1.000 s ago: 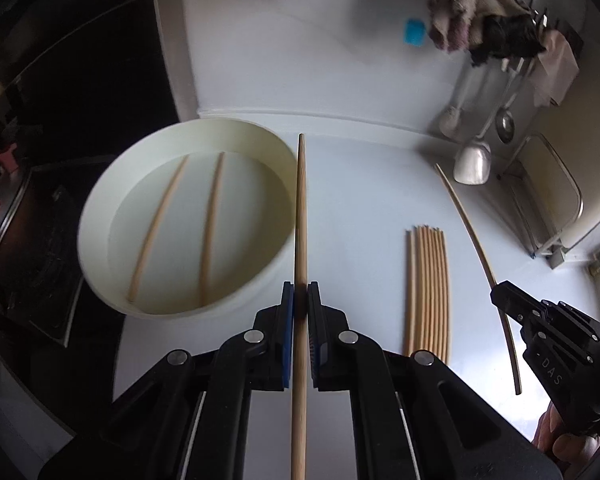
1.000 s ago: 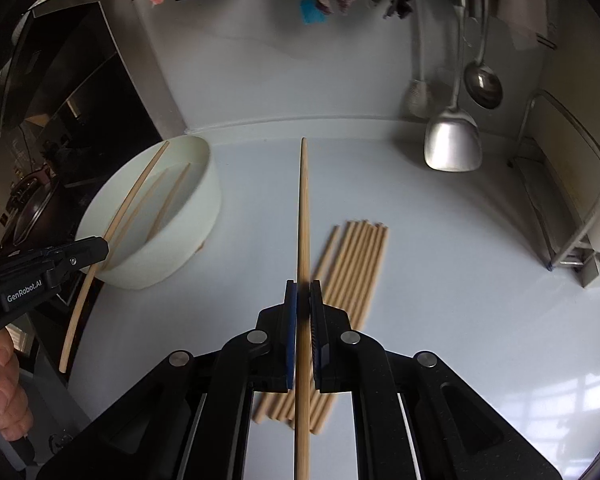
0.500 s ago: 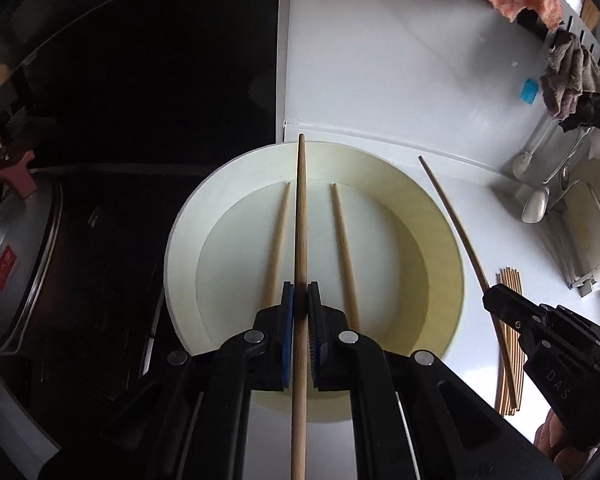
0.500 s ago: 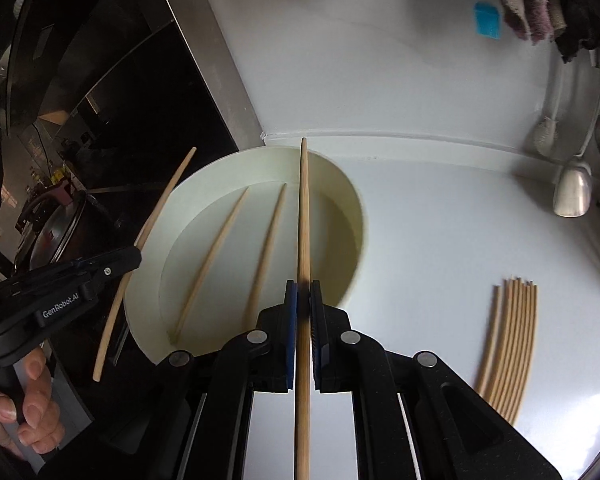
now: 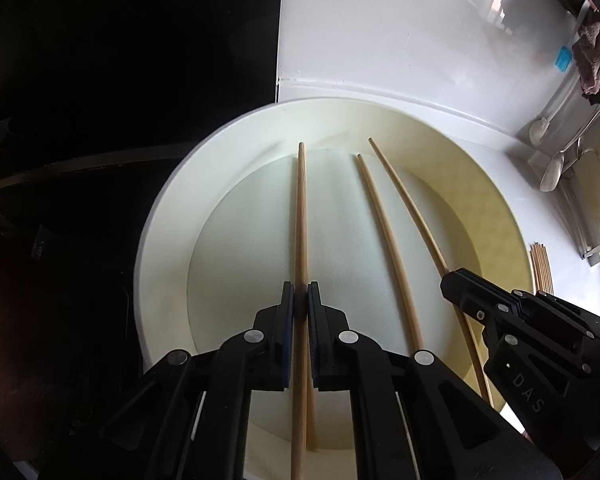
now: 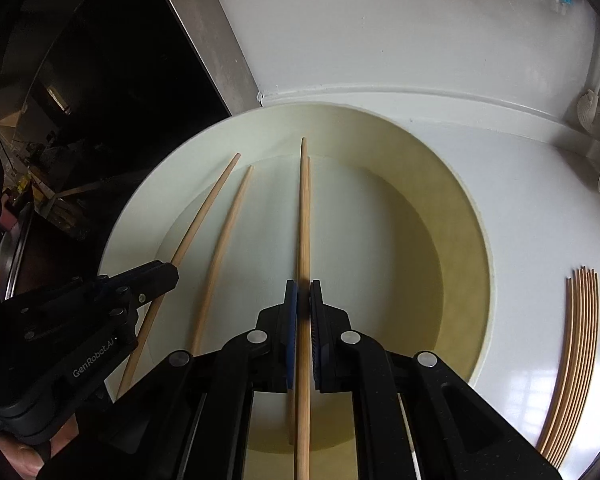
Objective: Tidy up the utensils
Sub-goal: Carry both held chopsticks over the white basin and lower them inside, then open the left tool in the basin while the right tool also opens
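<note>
Both clamped chopsticks [image 5: 301, 216] now over basin [image 5: 164, 216]

A second ago the left gripper [image 5: 299, 307] is beside the round cream plastic basin [image 5: 168, 216] and the right gripper [image 6: 303, 307] is over the row of wooden chopsticks on the counter [image 6: 576, 360]. Now both hang over the basin, lower and closer to its floor, each held wooden chopstick [image 5: 301, 216] pointing inside. That row now lies well off to the right gripper's right.
</note>
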`<state>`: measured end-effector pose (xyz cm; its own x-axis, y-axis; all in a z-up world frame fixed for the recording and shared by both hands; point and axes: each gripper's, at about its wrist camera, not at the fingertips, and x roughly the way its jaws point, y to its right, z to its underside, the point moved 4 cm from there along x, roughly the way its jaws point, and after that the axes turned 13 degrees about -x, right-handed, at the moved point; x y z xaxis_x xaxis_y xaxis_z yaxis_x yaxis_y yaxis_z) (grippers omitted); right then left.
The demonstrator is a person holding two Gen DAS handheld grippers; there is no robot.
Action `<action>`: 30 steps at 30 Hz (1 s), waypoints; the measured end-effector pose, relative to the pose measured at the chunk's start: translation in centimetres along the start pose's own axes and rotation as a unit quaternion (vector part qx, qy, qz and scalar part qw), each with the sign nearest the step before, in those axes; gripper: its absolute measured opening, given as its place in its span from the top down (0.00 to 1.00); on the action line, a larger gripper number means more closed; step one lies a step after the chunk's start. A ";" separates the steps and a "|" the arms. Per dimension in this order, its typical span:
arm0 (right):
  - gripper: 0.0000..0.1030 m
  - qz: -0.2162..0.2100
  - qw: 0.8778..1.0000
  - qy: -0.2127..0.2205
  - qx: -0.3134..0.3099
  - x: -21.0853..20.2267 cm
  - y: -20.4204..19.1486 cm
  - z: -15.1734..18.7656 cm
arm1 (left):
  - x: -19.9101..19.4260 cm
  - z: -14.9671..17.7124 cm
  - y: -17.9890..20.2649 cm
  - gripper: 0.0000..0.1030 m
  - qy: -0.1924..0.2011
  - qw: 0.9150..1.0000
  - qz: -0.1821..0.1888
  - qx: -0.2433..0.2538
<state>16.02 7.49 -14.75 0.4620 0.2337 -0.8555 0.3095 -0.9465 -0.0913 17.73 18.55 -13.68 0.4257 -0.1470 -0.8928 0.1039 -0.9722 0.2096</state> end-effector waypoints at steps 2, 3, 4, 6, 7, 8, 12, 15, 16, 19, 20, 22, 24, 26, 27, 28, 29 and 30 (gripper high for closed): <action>0.94 0.005 1.000 -0.008 0.001 0.6 0.1 0.0 | 0.9 0.0 0.6 0.93 -0.005 1.000 0.000 0.002; 0.94 0.007 1.000 -0.012 0.002 0.9 0.1 0.1 | 1.1 0.0 0.6 0.93 -0.007 1.000 0.000 0.003; 0.94 0.009 1.000 -0.015 0.003 1.1 0.2 0.1 | 1.3 0.1 0.6 0.93 -0.009 1.000 0.000 0.003; 0.94 0.010 1.000 -0.021 0.007 1.4 0.5 0.2 | 1.5 0.2 0.5 0.93 -0.012 1.000 0.002 0.002; 0.94 0.009 1.000 -0.024 0.009 1.5 0.6 0.2 | 1.7 0.2 0.5 0.93 -0.013 1.000 0.003 0.002; 0.94 0.009 1.000 -0.026 0.009 1.6 0.7 0.2 | 1.8 0.2 0.6 0.93 -0.014 1.000 0.004 0.002; 0.94 0.012 0.999 -0.035 0.011 2.7 0.8 -0.2 | 1.8 -0.1 0.1 0.92 -0.016 1.000 0.002 0.005; 0.94 0.014 0.999 -0.042 0.008 2.6 0.5 0.1 | 1.9 -0.3 -0.1 0.90 -0.015 1.000 -0.003 0.005; 0.94 0.013 0.999 -0.043 0.009 2.7 0.6 0.1 | 1.9 -0.3 -0.1 0.89 -0.015 1.000 -0.006 0.005; 0.93 0.011 0.999 -0.044 0.019 2.9 0.9 -0.1 | 1.5 -0.5 -0.2 0.78 -0.009 1.000 -0.009 0.002; 0.93 0.012 0.999 -0.043 0.020 2.8 0.9 -0.1 | 1.4 -0.5 -0.5 0.72 -0.007 1.000 -0.011 0.001; 0.90 0.016 0.999 -0.041 0.020 2.6 1.0 -0.2 | 1.1 -0.5 -0.7 0.61 -0.003 1.000 -0.014 -0.002; 0.83 0.019 0.999 -0.036 0.021 2.0 1.1 -0.1 | 0.8 -0.5 -0.9 0.40 0.000 1.000 -0.017 -0.007; 0.83 0.021 0.999 -0.030 0.021 1.3 1.2 -0.1 | 0.1 -0.4 -1.1 0.36 0.009 1.000 -0.017 -0.007; 0.83 0.021 0.999 -0.028 0.021 0.9 1.3 0.0 | -0.1 -0.3 -1.1 0.36 0.010 1.000 -0.018 -0.005; 0.83 0.021 0.999 -0.026 0.021 0.4 1.3 0.2 | -0.3 -0.2 -1.2 0.36 0.010 1.000 -0.018 -0.004; 0.83 0.021 0.999 -0.025 0.022 0.1 1.3 0.3 | -0.6 -0.1 -1.2 0.36 0.010 1.000 -0.018 -0.004; 0.81 0.022 0.999 -0.023 0.023 -0.3 1.4 0.4 | -0.8 0.0 -1.2 0.36 0.012 1.000 -0.017 -0.005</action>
<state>15.96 6.04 -14.88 0.4348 0.1820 -0.8819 0.2505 -0.9652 -0.0756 17.26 19.86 -13.19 0.4431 -0.1098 -0.8897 0.1266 -0.9749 0.1834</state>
